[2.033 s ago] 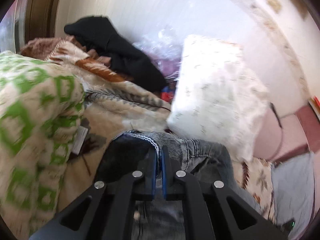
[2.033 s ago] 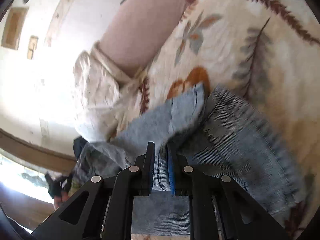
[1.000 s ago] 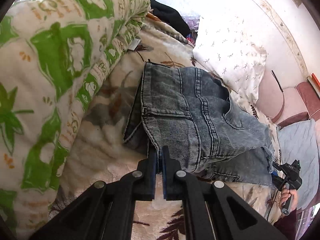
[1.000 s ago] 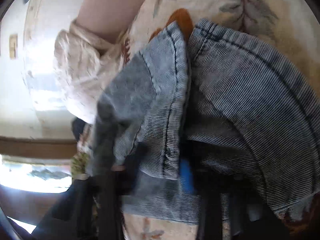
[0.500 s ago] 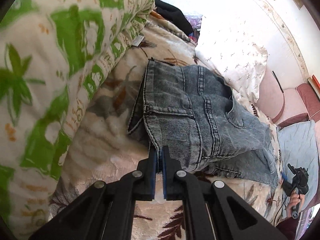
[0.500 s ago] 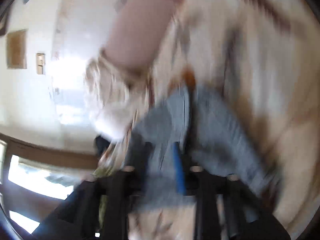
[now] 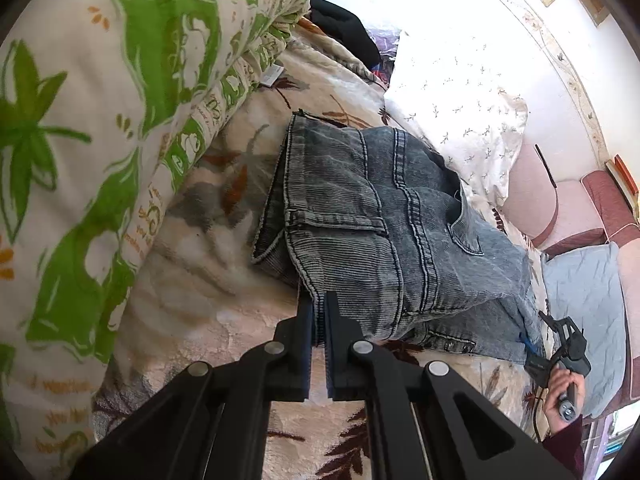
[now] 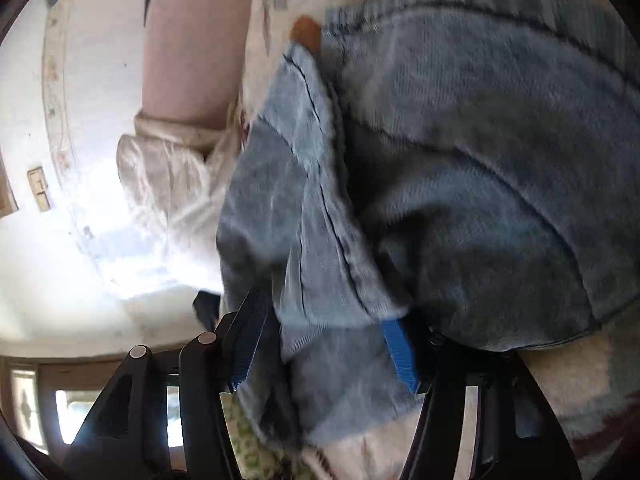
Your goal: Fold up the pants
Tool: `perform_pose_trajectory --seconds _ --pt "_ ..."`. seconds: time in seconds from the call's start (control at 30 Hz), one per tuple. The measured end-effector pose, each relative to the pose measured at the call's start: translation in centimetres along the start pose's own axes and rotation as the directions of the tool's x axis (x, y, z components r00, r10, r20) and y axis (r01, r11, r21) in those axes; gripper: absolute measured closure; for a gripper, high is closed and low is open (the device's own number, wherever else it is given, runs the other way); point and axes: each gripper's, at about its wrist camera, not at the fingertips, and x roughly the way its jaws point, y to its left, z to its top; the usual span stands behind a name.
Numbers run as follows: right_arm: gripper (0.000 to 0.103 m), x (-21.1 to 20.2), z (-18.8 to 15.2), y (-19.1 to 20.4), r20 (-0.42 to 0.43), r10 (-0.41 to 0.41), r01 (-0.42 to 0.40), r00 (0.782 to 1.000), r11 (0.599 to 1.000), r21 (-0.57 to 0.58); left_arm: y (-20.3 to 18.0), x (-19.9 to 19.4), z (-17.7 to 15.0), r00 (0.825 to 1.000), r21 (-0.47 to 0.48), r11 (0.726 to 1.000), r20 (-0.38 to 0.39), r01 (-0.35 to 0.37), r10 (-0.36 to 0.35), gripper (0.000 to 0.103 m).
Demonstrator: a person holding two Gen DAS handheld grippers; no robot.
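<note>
Since a second ago the right gripper [image 8: 326, 344] has been opened — its blue-padded fingers [image 8: 398, 352] are now spread wide, with a hem of the pants [image 8: 460, 168] lying loosely between them, and its view is blurred. By the left gripper [image 7: 319, 322] little has been changed: its jaws are kept pressed together on the near edge of the pants [image 7: 384, 232].

Going left to right in the left wrist view, a rolled quilt [image 7: 100, 140] printed in green and cream is seen pressing close along the left of the denim; orange lettering runs along its border but cannot be read. A small white tag [image 7: 271, 76] lies at its far end, its text too small to make out. The pants are laid folded on a leaf-patterned blanket [image 7: 192, 280], waistband and back pocket turned up. Behind them a black garment [image 7: 344, 28] is heaped, and a white sprigged pillow [image 7: 460, 108] is set just beside the denim. Farther right a pink cushion [image 7: 536, 204] and a pale blue pillow [image 7: 584, 300] are seen, with the right gripper [image 7: 560, 344] held at the trouser hem.
</note>
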Motion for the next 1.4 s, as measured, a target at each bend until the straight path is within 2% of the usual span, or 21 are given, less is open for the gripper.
perform_pose_trajectory --seconds 0.07,0.1,0.17,0.27,0.37,0.43,0.47,0.6,0.7,0.77,0.87,0.97,1.07,1.23,1.3,1.33,1.37,1.4 --pt "0.079 0.0 0.1 0.6 0.057 -0.039 0.042 0.998 0.998 -0.053 0.0 0.0 0.0 1.000 0.000 1.000 -0.001 0.002 -0.002 0.096" --pt "0.085 -0.1 0.2 0.8 0.067 -0.058 0.063 0.996 0.995 -0.075 0.1 0.0 0.0 1.000 -0.002 1.000 0.000 0.003 -0.003 0.096" --pt "0.089 -0.1 0.0 1.6 0.086 -0.083 0.094 0.993 0.987 -0.130 0.1 0.0 0.0 1.000 -0.007 1.000 -0.001 0.003 -0.003 0.096" --pt "0.091 -1.3 -0.3 3.4 0.153 -0.086 0.119 0.985 0.968 -0.222 0.2 0.0 0.0 1.000 -0.011 1.000 -0.002 -0.001 0.001 0.096" --pt "0.092 -3.4 -0.5 5.0 0.224 -0.041 0.105 0.974 0.953 -0.283 0.3 0.0 0.0 1.000 -0.018 1.000 0.001 -0.005 0.005 0.096" --pt "0.092 -5.5 -0.5 6.1 0.286 -0.007 0.105 0.958 0.939 -0.328 0.4 0.0 0.0 1.000 -0.020 1.000 0.001 -0.009 0.009 0.096" --pt "0.092 -7.3 -0.4 7.0 0.331 0.029 0.099 0.943 0.926 -0.363 0.4 0.1 0.0 1.000 -0.020 1.000 0.001 -0.016 0.016 0.096" --pt "0.092 -12.2 0.3 7.4 0.406 0.102 0.068 0.908 0.921 -0.384 0.6 0.2 0.0 1.000 -0.029 0.999 -0.001 -0.026 0.026 0.096" --pt "0.092 -13.6 1.9 6.2 0.421 0.065 0.088 0.904 0.938 -0.334 0.7 0.2 0.0 1.000 -0.029 0.999 -0.005 -0.020 0.020 0.096" --pt "0.092 -13.0 3.3 4.3 0.383 -0.009 0.127 0.924 0.951 -0.284 0.7 0.1 0.0 1.000 -0.028 0.999 -0.006 -0.018 0.017 0.096" --pt "0.092 -10.8 4.6 1.9 0.336 -0.144 0.234 0.931 0.940 -0.247 0.9 -0.1 -0.1 1.000 -0.030 0.999 -0.008 -0.014 0.014 0.096" --pt "0.092 -9.3 5.7 -0.8 0.248 -0.244 0.295 0.937 0.936 -0.192 0.8 -0.4 -0.2 1.000 -0.022 1.000 -0.014 -0.018 0.017 0.096" --pt "0.092 -9.3 6.1 -2.0 0.200 -0.257 0.293 0.946 0.939 -0.181 0.7 -0.5 -0.3 1.000 -0.012 1.000 -0.023 -0.022 0.022 0.096" --pt "0.092 -9.7 5.6 -1.8 0.154 -0.308 0.339 0.939 0.906 -0.254 0.1 -0.9 -0.7 0.998 0.003 0.999 -0.037 -0.047 0.047 0.096" --pt "0.090 -10.1 5.7 -2.4 0.072 -0.298 0.306 0.952 0.927 -0.216 -0.3 -1.4 -0.9 0.998 0.017 0.998 -0.040 -0.057 0.058 0.095" --pt "0.087 -10.3 5.6 -2.4 0.038 -0.296 0.298 0.954 0.932 -0.209 -0.7 -1.7 -1.0 0.996 0.030 0.997 -0.043 -0.071 0.073 0.094" --pt "0.081 -10.7 5.7 -2.4 0.001 -0.286 0.280 0.958 0.939 -0.200 -1.1 -2.2 -1.1 0.996 0.043 0.996 -0.040 -0.081 0.083 0.094" --pt "0.075 -11.5 5.4 -2.2 -0.001 -0.277 0.271 0.961 0.940 -0.208 -1.7 -2.9 -1.3 0.995 0.065 0.994 -0.028 -0.091 0.093 0.094"
